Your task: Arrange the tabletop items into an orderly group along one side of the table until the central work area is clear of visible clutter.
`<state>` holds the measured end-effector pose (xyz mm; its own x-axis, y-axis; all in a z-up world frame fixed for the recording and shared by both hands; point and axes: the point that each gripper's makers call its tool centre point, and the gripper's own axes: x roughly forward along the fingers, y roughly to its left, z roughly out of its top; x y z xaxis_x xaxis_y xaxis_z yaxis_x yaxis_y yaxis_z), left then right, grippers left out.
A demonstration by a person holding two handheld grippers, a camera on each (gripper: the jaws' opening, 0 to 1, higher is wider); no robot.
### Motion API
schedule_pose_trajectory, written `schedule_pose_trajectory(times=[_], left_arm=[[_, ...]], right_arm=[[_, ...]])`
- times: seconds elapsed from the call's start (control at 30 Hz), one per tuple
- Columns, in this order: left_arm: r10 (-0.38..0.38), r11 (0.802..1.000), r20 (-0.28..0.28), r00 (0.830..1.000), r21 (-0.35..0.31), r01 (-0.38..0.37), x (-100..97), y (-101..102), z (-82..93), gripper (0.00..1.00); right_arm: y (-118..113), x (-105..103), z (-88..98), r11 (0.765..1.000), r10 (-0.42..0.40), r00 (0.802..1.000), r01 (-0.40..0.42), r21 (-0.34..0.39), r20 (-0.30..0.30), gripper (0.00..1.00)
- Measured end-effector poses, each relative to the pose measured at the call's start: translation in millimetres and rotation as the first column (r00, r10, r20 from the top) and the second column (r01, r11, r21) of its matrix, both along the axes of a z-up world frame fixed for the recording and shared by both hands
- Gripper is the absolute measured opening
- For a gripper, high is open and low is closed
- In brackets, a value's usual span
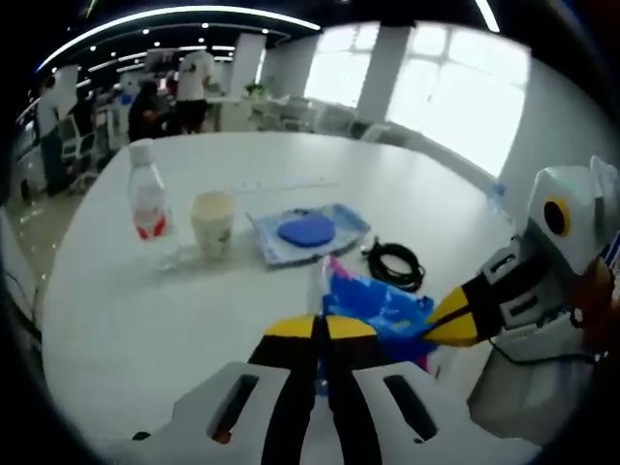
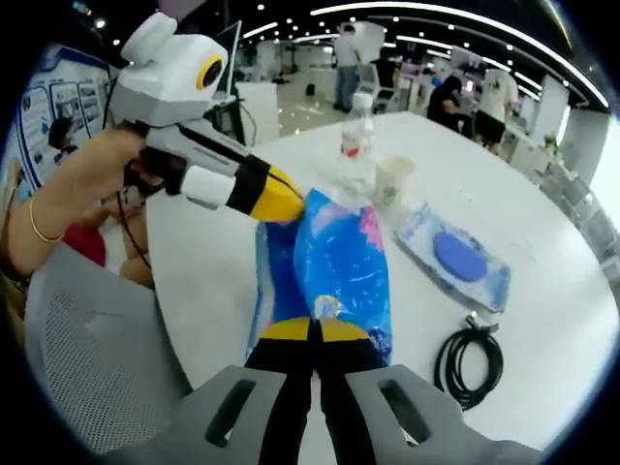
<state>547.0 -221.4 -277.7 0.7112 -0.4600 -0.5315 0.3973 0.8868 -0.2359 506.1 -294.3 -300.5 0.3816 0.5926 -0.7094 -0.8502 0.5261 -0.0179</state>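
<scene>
While both grippers' fingers point(image 2: 312, 329) point(image 1: 320, 327) pinch the blue bag point(image 2: 334, 266), the white table point(image 1: 174, 310) fronts bright windows point(image 1: 455, 87).

Open-plan office or lab floor, long ceiling light strips point(image 2: 465, 24) overhead, tall bright windows point(image 1: 455, 87) on one side, people point(image 1: 194, 87) standing among workstations in the background, large white round desk point(image 1: 194, 320) — poster board point(image 2: 58, 102) at one edge
</scene>
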Motion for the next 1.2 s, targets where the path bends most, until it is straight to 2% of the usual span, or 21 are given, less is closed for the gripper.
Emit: schedule_pose_trajectory(times=[0.03,0.1,0.27,0.47,0.77,0.9,0.97,1.0,1.07,1.2], left_arm=[[0.009,1.0,0.006,1.0,-0.012,-0.009,0.7,0.2,2.6,0.0],[0.023,0.999,0.018,1.0,-0.024,-0.022,2.1,1.0,6.0,0.0],[0.035,0.998,0.028,0.999,-0.051,-0.034,3.2,0.2,10.3,0.0],[0.063,0.997,0.039,0.997,-0.053,-0.061,5.0,4.6,12.6,0.0],[0.145,0.982,0.033,0.989,-0.129,-0.14,8.3,17.9,17.7,0.0],[0.179,0.972,0.041,0.983,-0.163,-0.17,10.4,22.9,22.8,0.0],[0.186,0.961,0.037,0.982,-0.215,-0.174,11.7,22.2,27.2,0.0],[0.185,0.962,0.037,0.982,-0.211,-0.173,11.7,23.9,27.1,0.0],[0.19,0.964,0.04,0.981,-0.198,-0.179,9.9,23.3,27.3,0.0],[0.209,0.957,0.043,0.977,-0.215,-0.196,10.5,26.0,30.6,0.0]], right_arm=[[0.1,1.2,-0.7,0.999,-0.037,0.999,0.037,0.019,-0.016,0.01],[0.9,1.3,-2.3,0.999,-0.03,0.999,0.031,0.031,-0.027,0.01],[-0.3,3.0,-6.8,0.996,-0.078,0.996,0.08,0.042,-0.047,0.01],[-1.3,2.2,-11.3,0.994,-0.1,0.993,0.103,0.036,-0.064,0.04],[-5.4,4.4,-14.5,0.983,-0.17,0.98,0.176,0.056,-0.101,0.19],[-9.8,4.4,-23.6,0.971,-0.227,0.963,0.236,0.047,-0.145,0.33],[-8.5,3.0,-26.6,0.964,-0.242,0.954,0.257,0.066,-0.177,0.35],[-6.3,1.9,-27.1,0.956,-0.257,0.943,0.28,0.09,-0.21,0.35],[-4.3,2.8,-25.7,0.943,-0.274,0.932,0.308,0.123,-0.238,0.36],[-7.3,7.8,-22.9,0.932,-0.3,0.926,0.335,0.137,-0.228,0.35]])
